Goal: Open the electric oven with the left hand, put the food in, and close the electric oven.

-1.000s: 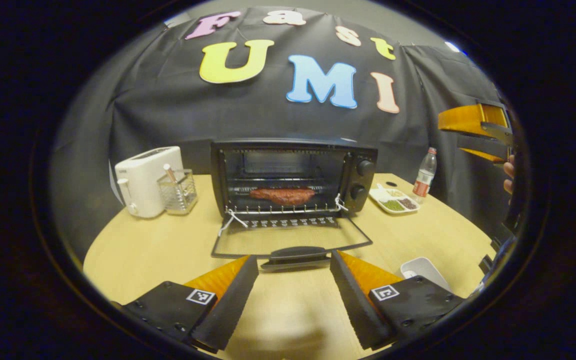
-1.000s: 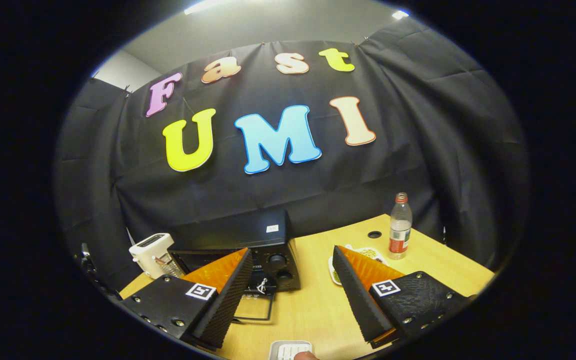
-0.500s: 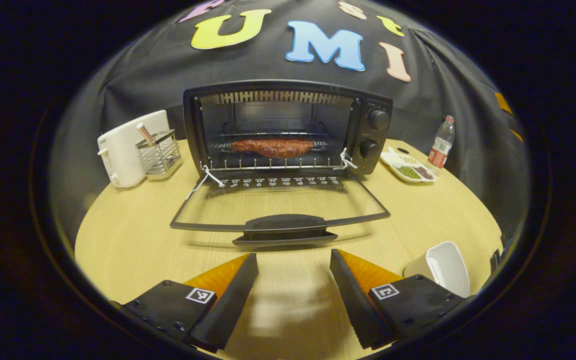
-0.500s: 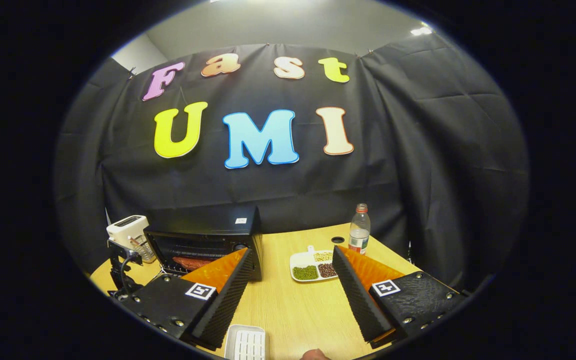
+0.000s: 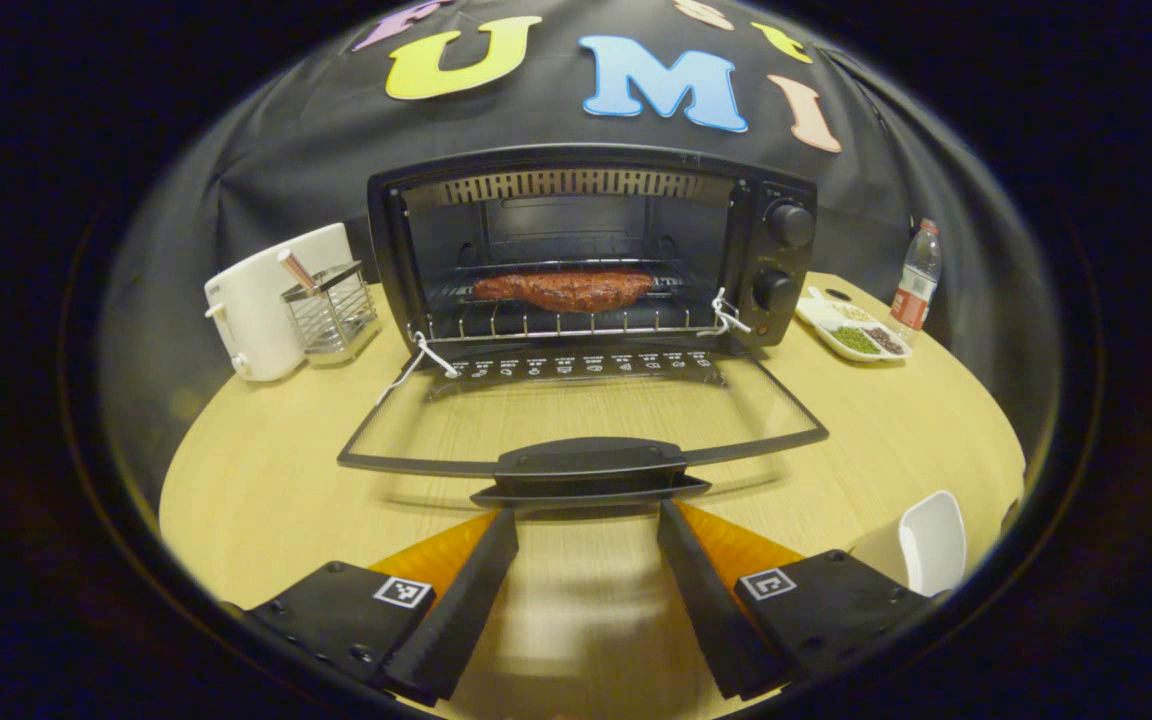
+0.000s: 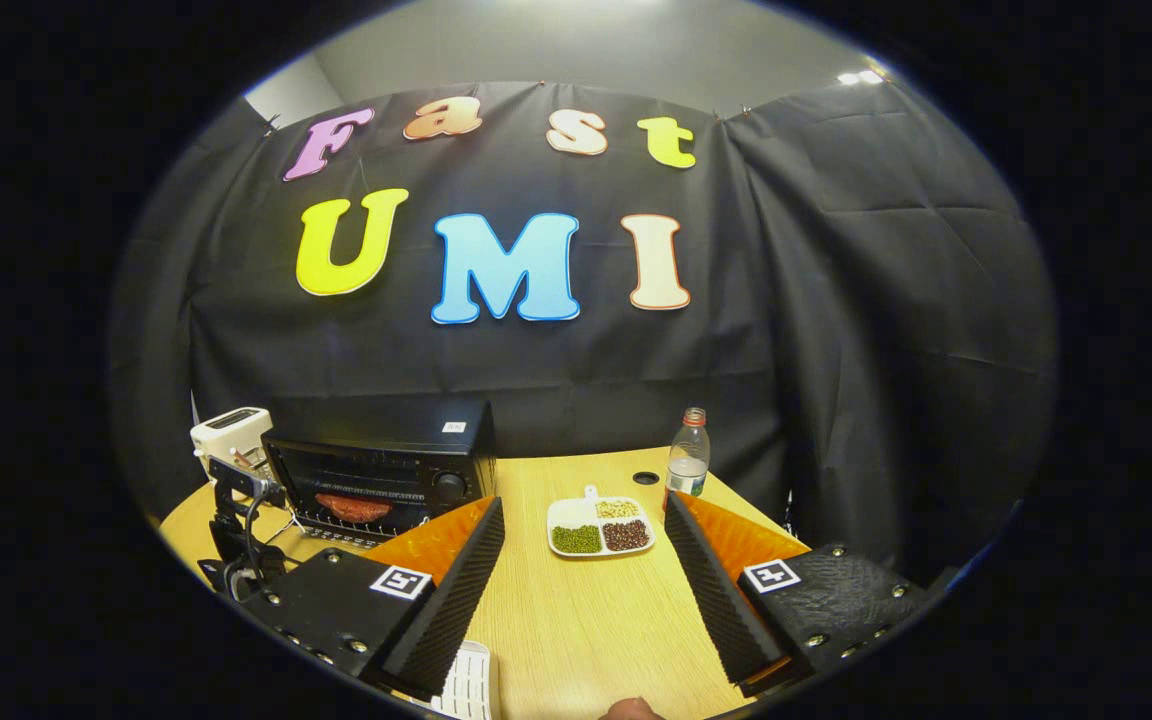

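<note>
with the meat (image 5: 564, 289) on the rack of the electric oven (image 5: 591, 245) and its door (image 5: 576, 420) lying flat, i'd slide my wide-open left gripper (image 5: 586, 512) under the door handle (image 5: 591, 462) and lift evenly, right gripper (image 6: 584, 512) idle, also spread.

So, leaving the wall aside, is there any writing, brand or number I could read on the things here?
None can be read.
Row of white marks on the black electric oven's sill: too small.
Red label on the clear plastic bottle: blurred.
White sticker on the oven's top: too small.
Black-and-white square tags on the left hand-held gripper: patterns, not words.
</note>
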A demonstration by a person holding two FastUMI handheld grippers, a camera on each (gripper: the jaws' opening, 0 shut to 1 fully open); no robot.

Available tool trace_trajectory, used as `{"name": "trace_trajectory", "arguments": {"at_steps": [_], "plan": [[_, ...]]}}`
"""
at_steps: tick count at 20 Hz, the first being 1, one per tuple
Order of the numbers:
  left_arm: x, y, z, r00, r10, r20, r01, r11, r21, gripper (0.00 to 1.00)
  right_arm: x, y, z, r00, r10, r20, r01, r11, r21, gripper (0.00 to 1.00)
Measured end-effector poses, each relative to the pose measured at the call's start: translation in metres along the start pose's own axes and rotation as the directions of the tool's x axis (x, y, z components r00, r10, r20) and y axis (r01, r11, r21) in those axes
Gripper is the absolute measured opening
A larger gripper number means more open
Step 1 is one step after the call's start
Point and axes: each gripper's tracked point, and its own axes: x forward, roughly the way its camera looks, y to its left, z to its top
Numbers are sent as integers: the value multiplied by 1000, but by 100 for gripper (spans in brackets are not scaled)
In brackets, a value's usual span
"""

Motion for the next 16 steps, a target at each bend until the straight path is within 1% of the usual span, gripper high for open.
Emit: {"name": "trace_trajectory", "arguments": {"at_steps": [3, 4, 5, 6, 8, 11, 15, 16], "plan": [[-16, -2, 21, 998, -1, 70, 0, 1000, 17, 96, 1, 5, 2, 1000, 17, 4, -17, 1000, 11, 98], [-20, -1, 31, 996, 0, 88, -2, 1000, 22, 100, 3, 7, -2, 1000, 24, -2, -24, 1000, 18, 98], [-23, 1, 40, 995, 0, 101, -4, 999, 33, 100, 3, 9, -3, 1000, 30, -7, -30, 999, 21, 98], [-25, 2, 45, 993, 0, 117, -5, 999, 45, 96, 5, 11, -6, 999, 33, -12, -33, 999, 17, 98], [-29, 3, 58, 989, -4, 150, -7, 998, 69, 96, 9, 14, -7, 999, 39, -15, -39, 999, 10, 98], [-35, 4, 84, 978, -11, 206, -8, 996, 91, 96, 7, 17, -8, 998, 54, -11, -54, 999, 8, 97], [-33, 6, 126, 958, -17, 285, -24, 990, 141, 96, 7, 18, -11, 998, 56, -19, -55, 998, 21, 98], [-29, 5, 134, 956, -28, 294, -17, 989, 149, 96, 9, 17, -13, 998, 51, -21, -51, 998, 21, 98]]}}
